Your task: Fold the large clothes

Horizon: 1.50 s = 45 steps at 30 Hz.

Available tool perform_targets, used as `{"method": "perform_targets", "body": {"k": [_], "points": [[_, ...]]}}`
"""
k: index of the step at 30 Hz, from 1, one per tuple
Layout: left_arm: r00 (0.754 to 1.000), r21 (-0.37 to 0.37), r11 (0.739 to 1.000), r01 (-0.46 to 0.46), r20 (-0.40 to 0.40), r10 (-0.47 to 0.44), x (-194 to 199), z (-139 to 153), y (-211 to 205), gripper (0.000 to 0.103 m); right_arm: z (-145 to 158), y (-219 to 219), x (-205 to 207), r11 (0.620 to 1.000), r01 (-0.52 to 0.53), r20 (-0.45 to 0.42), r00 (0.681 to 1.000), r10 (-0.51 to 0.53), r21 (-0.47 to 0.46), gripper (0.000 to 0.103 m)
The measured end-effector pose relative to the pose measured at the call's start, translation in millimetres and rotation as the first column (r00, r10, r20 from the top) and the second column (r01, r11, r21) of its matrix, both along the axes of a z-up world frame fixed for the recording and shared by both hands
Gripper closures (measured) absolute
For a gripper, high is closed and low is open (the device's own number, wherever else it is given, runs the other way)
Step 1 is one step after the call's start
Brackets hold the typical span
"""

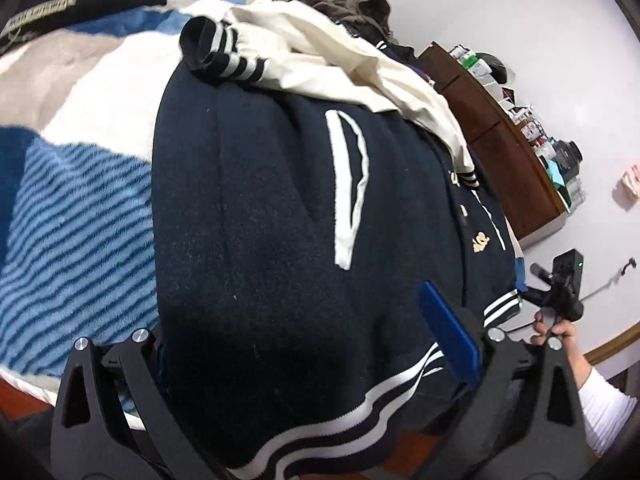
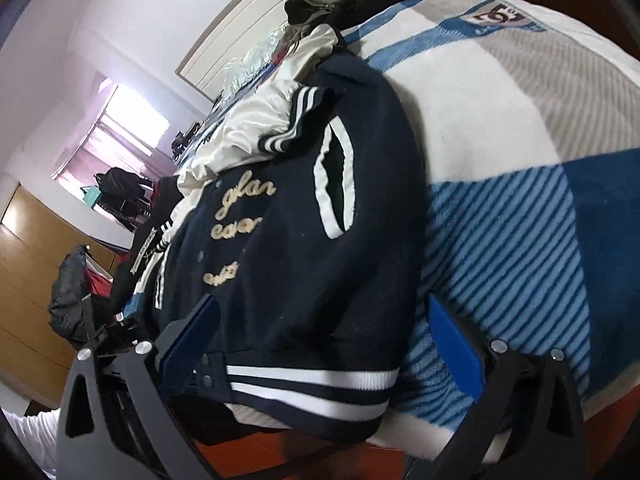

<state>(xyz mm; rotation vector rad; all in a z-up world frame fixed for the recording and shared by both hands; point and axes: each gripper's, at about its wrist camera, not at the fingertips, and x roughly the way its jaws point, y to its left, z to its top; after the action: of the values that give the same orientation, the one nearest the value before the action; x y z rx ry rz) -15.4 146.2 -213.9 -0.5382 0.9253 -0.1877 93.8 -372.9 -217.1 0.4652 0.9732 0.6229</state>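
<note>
A navy varsity jacket [image 1: 260, 220] with cream sleeves [image 1: 320, 52] lies on the bed, its striped hem toward me. White-edged pockets and cream lettering show on the jacket [image 2: 288, 272] in the right wrist view. My left gripper [image 1: 304, 360] is open, its jaws wide at the hem; one blue pad [image 1: 448, 336] rests on the cloth and the other is hidden behind the jacket. My right gripper [image 2: 320, 344] is also open, and its blue pads [image 2: 452, 344] straddle the buttoned hem corner.
A blue, white and grey blanket [image 1: 80, 220] covers the bed. More clothes [image 1: 344, 4] are heaped at the far side. A brown dresser [image 1: 500, 152] with small items stands by the wall. A hand [image 1: 560, 330] in a white sleeve holds a black device. A wooden wardrobe [image 2: 28, 280] is at the left.
</note>
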Motion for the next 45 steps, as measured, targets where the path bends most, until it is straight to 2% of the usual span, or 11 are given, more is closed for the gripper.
{"method": "perform_targets", "body": {"k": [4,8,12,21,30,33,37,40,42,44,45], "points": [[1.0,0.015,1.0,0.02,0.0,-0.02,6,1,-6,0.006,10,13,4,0.99,-0.035,0.085,0.995,0.047,-0.134,0.005],[1.0,0.024,1.0,0.016,-0.006,-0.016,12,-3,-7,0.006,9,14,36,0.986,-0.005,0.094,0.995,0.021,-0.17,0.005],[1.0,0.011,1.0,0.01,0.001,-0.01,11,-3,-4,0.006,11,7,73,0.988,0.028,0.107,0.994,-0.012,-0.153,0.005],[0.999,0.009,0.999,0.047,0.022,-0.047,13,-2,0,0.006,-4,37,129,0.985,-0.133,0.042,0.99,0.138,-0.11,0.005],[0.998,-0.094,0.994,0.049,-0.026,-0.051,19,-10,10,0.006,-6,54,64,0.974,-0.222,-0.075,0.972,0.224,0.039,0.005],[0.997,-0.121,0.991,0.063,-0.039,-0.068,16,-7,10,0.006,1,55,33,0.972,-0.221,-0.064,0.972,0.226,0.08,0.005],[0.994,-0.083,0.991,0.105,0.003,-0.105,9,5,0,0.007,3,57,16,0.967,-0.2,-0.111,0.969,0.219,0.16,0.007],[0.995,-0.074,0.992,0.098,-0.021,-0.1,11,3,-1,0.016,-7,64,6,0.977,-0.183,-0.173,0.964,0.2,0.106,0.025],[0.996,-0.055,0.996,0.069,-0.049,-0.072,11,3,1,0.036,-17,65,-1,0.983,-0.178,-0.215,0.959,0.183,0.04,0.068],[0.997,-0.051,0.998,0.047,-0.066,-0.051,9,2,5,0.057,-23,58,-8,0.987,-0.154,-0.235,0.958,0.163,0.054,0.073],[0.996,-0.059,0.997,0.041,-0.072,-0.046,6,2,7,0.06,-23,53,-11,0.989,-0.133,-0.239,0.96,0.146,0.069,0.076]]}}
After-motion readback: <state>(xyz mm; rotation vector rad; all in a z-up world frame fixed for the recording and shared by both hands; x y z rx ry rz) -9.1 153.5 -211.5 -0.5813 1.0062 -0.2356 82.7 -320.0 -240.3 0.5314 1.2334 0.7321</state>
